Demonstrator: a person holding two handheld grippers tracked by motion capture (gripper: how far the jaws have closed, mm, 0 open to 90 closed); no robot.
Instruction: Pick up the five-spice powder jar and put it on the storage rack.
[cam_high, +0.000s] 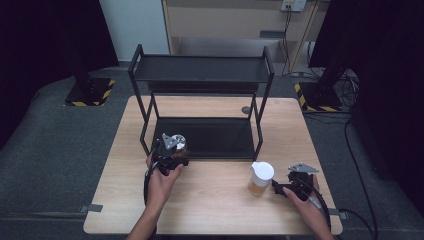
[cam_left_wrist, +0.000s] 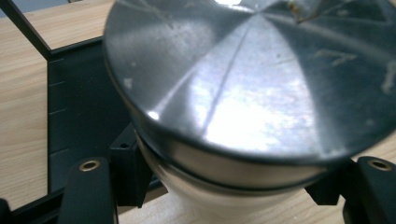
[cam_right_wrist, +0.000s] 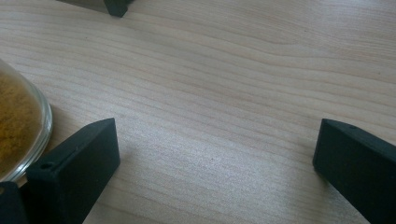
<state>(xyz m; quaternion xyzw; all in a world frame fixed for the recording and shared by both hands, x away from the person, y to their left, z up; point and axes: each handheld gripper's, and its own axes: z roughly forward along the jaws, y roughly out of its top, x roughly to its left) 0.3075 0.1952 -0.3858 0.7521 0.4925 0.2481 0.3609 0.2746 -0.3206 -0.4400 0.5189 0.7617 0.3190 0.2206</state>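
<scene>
Spanning the middle: a wooden table (cam_high: 210, 200), lying under a black 2-tier metal rack (cam_high: 202, 100) standing at its far centre, lower shelf (cam_left_wrist: 79, 116) resting low over the wood.

Sitting near right: a glass jar with a white lid (cam_high: 261, 177), holding yellow-brown powder, standing upright just left of the right gripper (cam_high: 280, 188); its glass wall (cam_right_wrist: 21, 126) curving just beside the left jaw in the right gripper view.

Resting at the rack's near-left corner: a jar with a dark, shiny metal lid (cam_left_wrist: 247, 79), pale body below the lid, sitting between the jaws of the left gripper (cam_left_wrist: 229, 186).

Holding that jar: left gripper (cam_high: 170, 155), jaws pressing on both sides, closed around it.

Lying low over bare wood: right gripper (cam_right_wrist: 215, 172), jaws spread wide apart, gripping nothing.
</scene>
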